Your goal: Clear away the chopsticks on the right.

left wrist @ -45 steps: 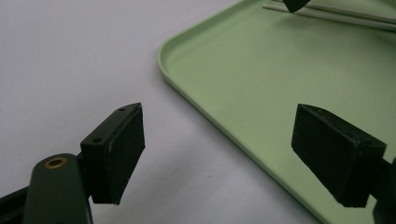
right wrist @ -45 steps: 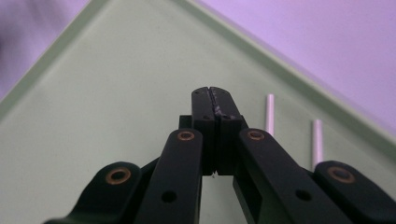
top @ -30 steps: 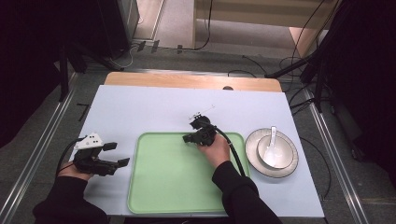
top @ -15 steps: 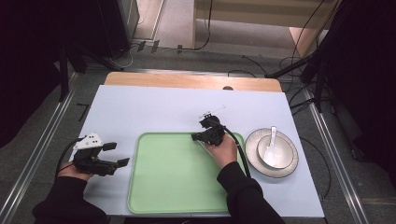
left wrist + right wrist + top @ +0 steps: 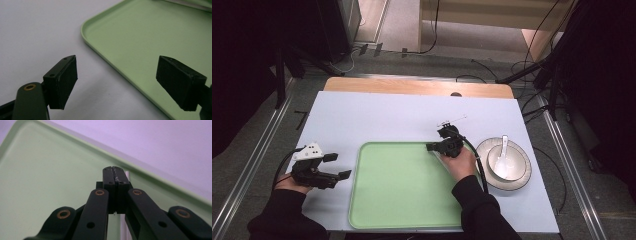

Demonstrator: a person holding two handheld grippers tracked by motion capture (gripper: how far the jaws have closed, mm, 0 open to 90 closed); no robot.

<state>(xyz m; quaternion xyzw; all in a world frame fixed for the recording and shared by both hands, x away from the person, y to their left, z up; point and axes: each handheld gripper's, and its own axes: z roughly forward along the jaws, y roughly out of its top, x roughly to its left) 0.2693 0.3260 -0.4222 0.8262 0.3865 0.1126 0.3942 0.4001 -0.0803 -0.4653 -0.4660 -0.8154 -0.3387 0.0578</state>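
A pale green tray (image 5: pixel 402 185) lies on the light table, and nothing rests on its bare middle. My left gripper (image 5: pixel 341 165) sits low on the table just left of the tray, open, with nothing between its jaws (image 5: pixel 120 82); the tray's rounded corner (image 5: pixel 150 37) lies ahead of them. My right gripper (image 5: pixel 429 147) hovers over the tray's far right corner, its jaws pressed together (image 5: pixel 114 170). A thin silver rod (image 5: pixel 127 175) runs under those jaws above the tray floor (image 5: pixel 50 170). I cannot tell whether the rod is gripped.
A white plate (image 5: pixel 522 177) with a bowl and a white spoon (image 5: pixel 503 150) stands right of the tray, close to my right forearm. Bare table stretches beyond the tray to the far wooden edge (image 5: pixel 412 86). Cables lie on the floor behind.
My right hand has slid to the right along the tray's far edge, toward its right corner. The left hand has stayed put.
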